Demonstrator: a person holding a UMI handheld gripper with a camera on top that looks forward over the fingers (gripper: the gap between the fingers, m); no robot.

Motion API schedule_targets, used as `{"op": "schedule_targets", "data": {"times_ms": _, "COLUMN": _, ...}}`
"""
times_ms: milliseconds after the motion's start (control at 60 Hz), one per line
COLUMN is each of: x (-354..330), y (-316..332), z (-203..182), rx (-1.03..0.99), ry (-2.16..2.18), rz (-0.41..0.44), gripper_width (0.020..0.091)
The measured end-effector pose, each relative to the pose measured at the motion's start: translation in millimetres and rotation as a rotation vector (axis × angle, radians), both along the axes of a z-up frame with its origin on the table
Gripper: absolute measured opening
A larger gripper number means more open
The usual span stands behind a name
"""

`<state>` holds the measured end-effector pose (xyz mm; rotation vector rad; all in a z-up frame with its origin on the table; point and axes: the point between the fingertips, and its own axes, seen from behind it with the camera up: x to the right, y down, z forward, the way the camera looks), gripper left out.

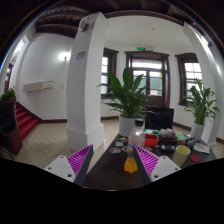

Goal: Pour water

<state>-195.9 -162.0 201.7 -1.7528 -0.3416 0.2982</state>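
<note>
a: the gripper (112,165) first: its two fingers, each with a magenta pad (78,160), stand wide apart at the near edge of the scene, and nothing is held between them.

b: and the thing for the water?

a: i judge it to be the small orange cup (130,165), though it is too small to be sure. it stands on the dark table (105,172), between the two fingers but closer to the right one, with a gap on both sides, so it rests on the table and not in the grip. a paler, yellowish container (181,153) stands farther off beyond the right finger, among some small clutter i can't make out.

b: what else is in this one view?

a: a white pillar (86,80) beyond the left finger, a large potted plant (128,97) straight ahead, doors and windows behind it.

b: so how should the step go?

a: i'd say the grasp has not begun. centre the orange vessel between the pads before closing, since it sits off toward the right finger and a lopsided close could nudge or tip it. close gently on the body, lift level, then tilt slowly over the receiving container so the stream stays inside the rim.
</note>
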Motion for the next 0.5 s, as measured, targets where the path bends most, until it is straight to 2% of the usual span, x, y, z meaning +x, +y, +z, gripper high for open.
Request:
{"op": "schedule_targets", "data": {"times_ms": 250, "x": 50.0, "y": 31.4, "z": -53.7, "rx": -0.055, "ry": -0.054, "rz": -0.202, "gripper_width": 0.0813}}
{"op": "schedule_targets", "data": {"times_ms": 367, "x": 62.9, "y": 62.8, "z": -63.3, "rx": -0.058, "ry": -0.039, "rz": -0.245, "gripper_width": 0.0808}}
{"op": "schedule_targets", "data": {"times_ms": 500, "x": 60.5, "y": 100.7, "z": -62.5, "rx": -0.042, "ry": 0.004, "rz": -0.257, "gripper_width": 0.0808}}
